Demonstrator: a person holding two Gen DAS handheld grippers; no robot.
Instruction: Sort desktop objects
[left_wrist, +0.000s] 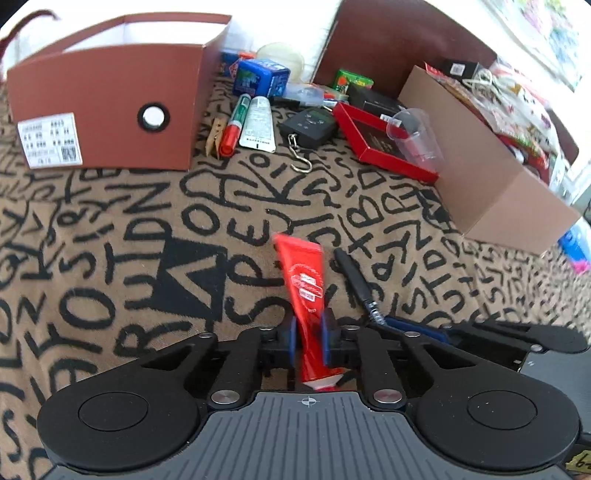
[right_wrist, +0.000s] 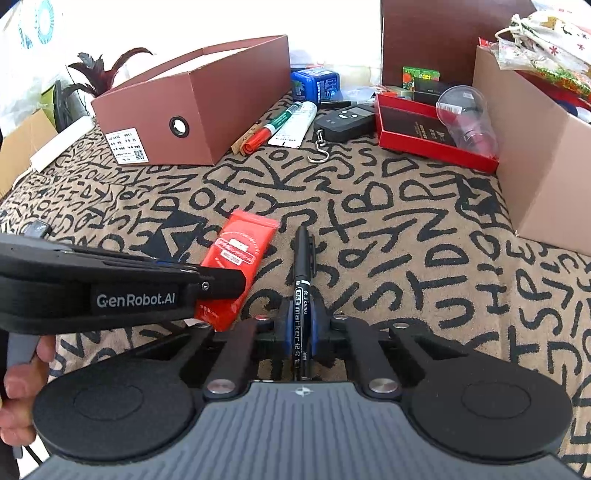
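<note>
A red tube (left_wrist: 304, 284) lies on the patterned cloth, and my left gripper (left_wrist: 309, 334) is shut on its lower part, blue pads pressing both sides. The same red tube (right_wrist: 236, 254) shows in the right wrist view, partly hidden behind the left gripper's body (right_wrist: 122, 291). A black marker (right_wrist: 302, 291) lies just right of the tube, and my right gripper (right_wrist: 301, 330) is shut on its barrel. The marker's tip end (left_wrist: 352, 275) also shows in the left wrist view.
A brown shoebox (left_wrist: 110, 110) stands at the back left and an open cardboard box (right_wrist: 535, 147) at the right. Between them lie a red-capped marker (left_wrist: 234, 123), a white tube (left_wrist: 258, 123), a black hanging scale (left_wrist: 308, 123), a red tray (right_wrist: 424, 133) with a clear cup (right_wrist: 465, 118), and a blue box (right_wrist: 314, 85).
</note>
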